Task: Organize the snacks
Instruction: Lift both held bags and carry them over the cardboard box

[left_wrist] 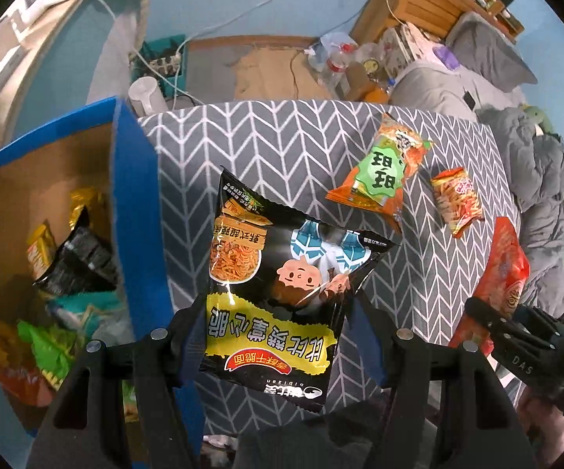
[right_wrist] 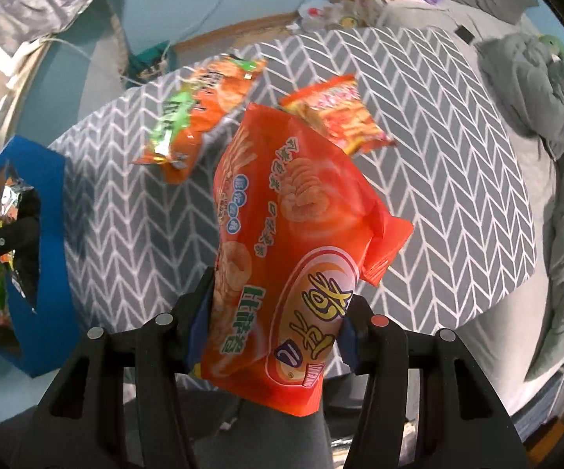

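Note:
My left gripper [left_wrist: 278,336] is shut on a black noodle snack bag [left_wrist: 282,281], held above the chevron tablecloth [left_wrist: 266,144] beside the blue cardboard box [left_wrist: 137,203]. My right gripper [right_wrist: 274,332] is shut on an orange chip bag [right_wrist: 289,242], held above the table; that bag also shows at the right of the left wrist view [left_wrist: 500,273]. An orange and green snack bag [left_wrist: 379,168] [right_wrist: 196,113] and a small orange stick-snack bag [left_wrist: 457,199] [right_wrist: 340,113] lie on the cloth. The box holds several snack bags [left_wrist: 70,258].
The blue box [right_wrist: 47,234] stands at the table's left edge. A grey quilt [right_wrist: 563,156] lies on the bed to the right. Clutter, bottles [left_wrist: 336,58] and a wooden shelf [left_wrist: 418,0] lie beyond the table's far edge.

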Tool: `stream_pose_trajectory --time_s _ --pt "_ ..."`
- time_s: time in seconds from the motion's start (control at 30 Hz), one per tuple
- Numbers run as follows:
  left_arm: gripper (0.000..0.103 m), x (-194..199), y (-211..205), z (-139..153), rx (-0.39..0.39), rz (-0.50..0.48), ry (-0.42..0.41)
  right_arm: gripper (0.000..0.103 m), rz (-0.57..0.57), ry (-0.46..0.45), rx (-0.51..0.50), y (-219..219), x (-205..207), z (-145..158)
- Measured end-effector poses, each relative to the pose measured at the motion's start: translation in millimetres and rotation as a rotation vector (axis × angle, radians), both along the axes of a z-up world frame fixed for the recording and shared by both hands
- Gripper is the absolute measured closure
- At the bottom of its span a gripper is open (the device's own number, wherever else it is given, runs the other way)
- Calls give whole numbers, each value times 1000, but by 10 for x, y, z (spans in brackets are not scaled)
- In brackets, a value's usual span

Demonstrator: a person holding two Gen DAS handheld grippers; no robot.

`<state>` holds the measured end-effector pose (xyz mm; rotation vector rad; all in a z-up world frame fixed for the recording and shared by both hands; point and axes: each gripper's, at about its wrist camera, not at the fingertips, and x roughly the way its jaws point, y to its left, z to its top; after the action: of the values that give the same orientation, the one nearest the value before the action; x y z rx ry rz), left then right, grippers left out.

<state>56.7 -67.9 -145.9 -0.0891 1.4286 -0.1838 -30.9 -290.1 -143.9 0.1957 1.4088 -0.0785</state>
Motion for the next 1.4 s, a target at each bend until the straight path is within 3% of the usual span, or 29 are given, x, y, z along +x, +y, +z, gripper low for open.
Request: stream_pose_trajectory --time_s 0.5,0.97,1.4 --pt "36 -175 613 277 -23 161 -49 50 174 -53 40 565 388 78" --pt "36 -324 1375 462 -8 323 -96 50 386 -82 109 1396 739 137" --pt "36 -62 2079 541 44 390 -136 50 552 -95 175 2247 1019 215"
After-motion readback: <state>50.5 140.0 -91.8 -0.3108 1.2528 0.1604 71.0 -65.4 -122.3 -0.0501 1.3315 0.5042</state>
